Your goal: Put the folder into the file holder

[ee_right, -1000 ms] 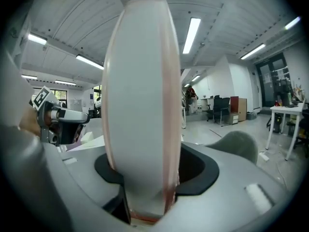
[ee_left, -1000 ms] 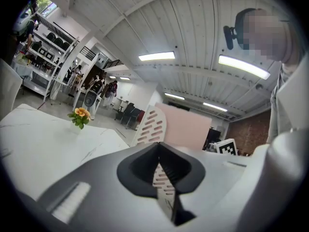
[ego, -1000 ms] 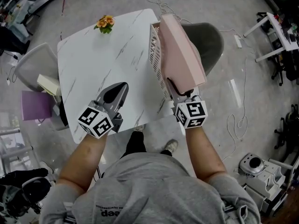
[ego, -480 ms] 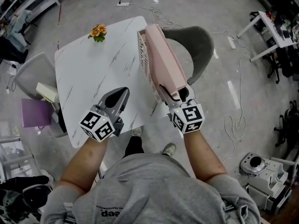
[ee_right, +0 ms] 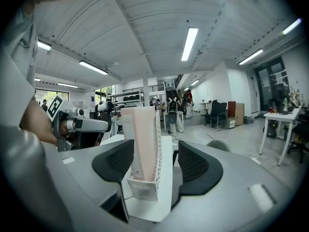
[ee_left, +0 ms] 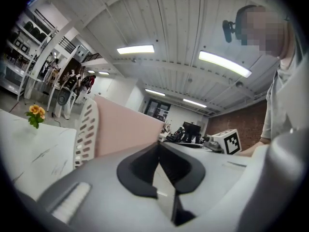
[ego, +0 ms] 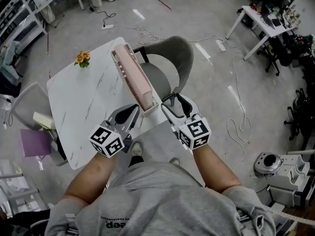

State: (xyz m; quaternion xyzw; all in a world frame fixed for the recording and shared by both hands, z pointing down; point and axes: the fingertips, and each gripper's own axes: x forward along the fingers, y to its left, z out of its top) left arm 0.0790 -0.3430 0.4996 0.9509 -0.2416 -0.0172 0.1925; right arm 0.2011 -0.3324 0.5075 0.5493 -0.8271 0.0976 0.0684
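Standing upright in the white file holder at the surface's edge, long axis running away, the pink folder is listed just ahead of the nearer right hand-held gripper, jaws wide and empty; left hand-held gripper closed, empty.

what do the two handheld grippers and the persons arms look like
The left gripper and right gripper are smooth light grey moulded shells with black textured jaw pads. Each carries a white cube with black square markers at its rear. No cables show. The person wears a grey short-sleeved shirt, and the forearms are uncovered.
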